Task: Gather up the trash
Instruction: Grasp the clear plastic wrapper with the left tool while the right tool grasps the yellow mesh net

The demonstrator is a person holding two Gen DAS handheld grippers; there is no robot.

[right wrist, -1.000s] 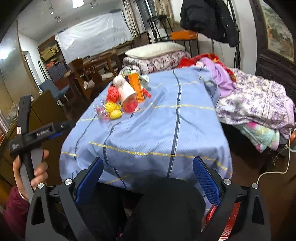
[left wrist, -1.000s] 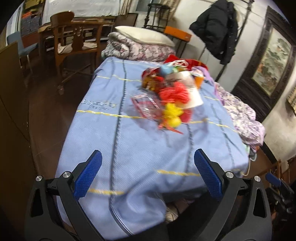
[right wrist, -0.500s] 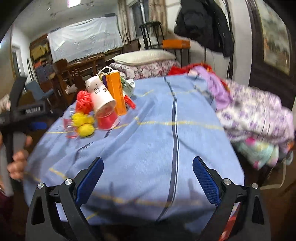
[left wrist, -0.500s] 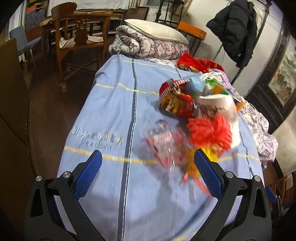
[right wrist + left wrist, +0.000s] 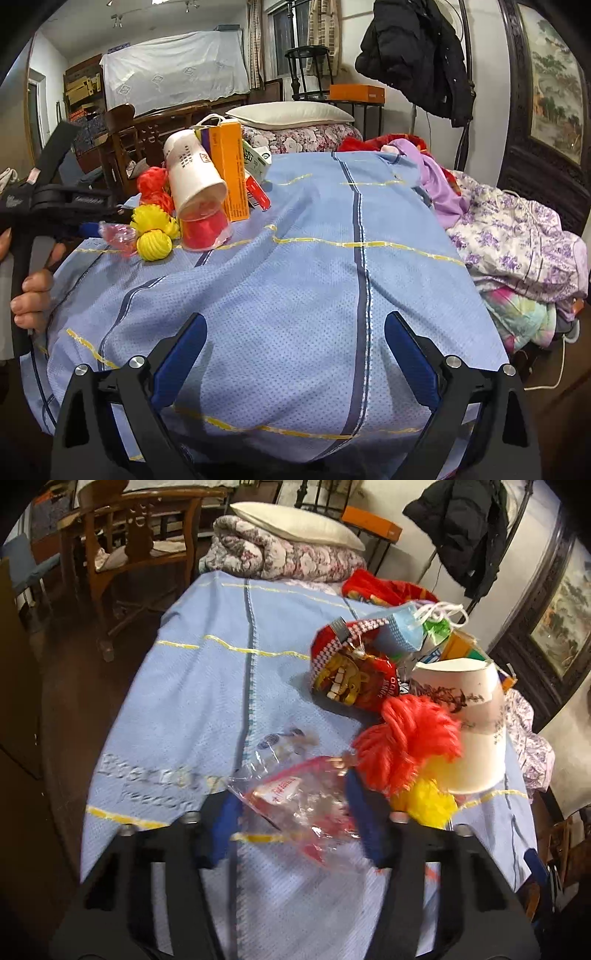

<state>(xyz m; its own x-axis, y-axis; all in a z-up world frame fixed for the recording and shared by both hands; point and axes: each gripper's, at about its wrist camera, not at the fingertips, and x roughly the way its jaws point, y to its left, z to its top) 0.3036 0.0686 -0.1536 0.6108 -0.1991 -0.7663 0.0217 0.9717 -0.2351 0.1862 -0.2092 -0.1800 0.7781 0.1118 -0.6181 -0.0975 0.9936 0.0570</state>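
Jaws of the left gripper (image 5: pixel 295 812) straddle a clear plastic wrapper (image 5: pixel 299 805) on the blue tablecloth (image 5: pixel 207 686); whether they pinch it cannot be told. Right gripper (image 5: pixel 295 354) spread wide, holding nothing, well apart from the trash pile.

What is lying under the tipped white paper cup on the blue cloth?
The white paper cup leans on a clear plastic cup holding something red. The plastic cup's top is covered by the paper cup, so nothing more shows.

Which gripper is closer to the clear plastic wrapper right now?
Left. The left gripper has its fingers on either side of the clear plastic wrapper. The right gripper hangs open over bare blue cloth, well short of the trash pile.
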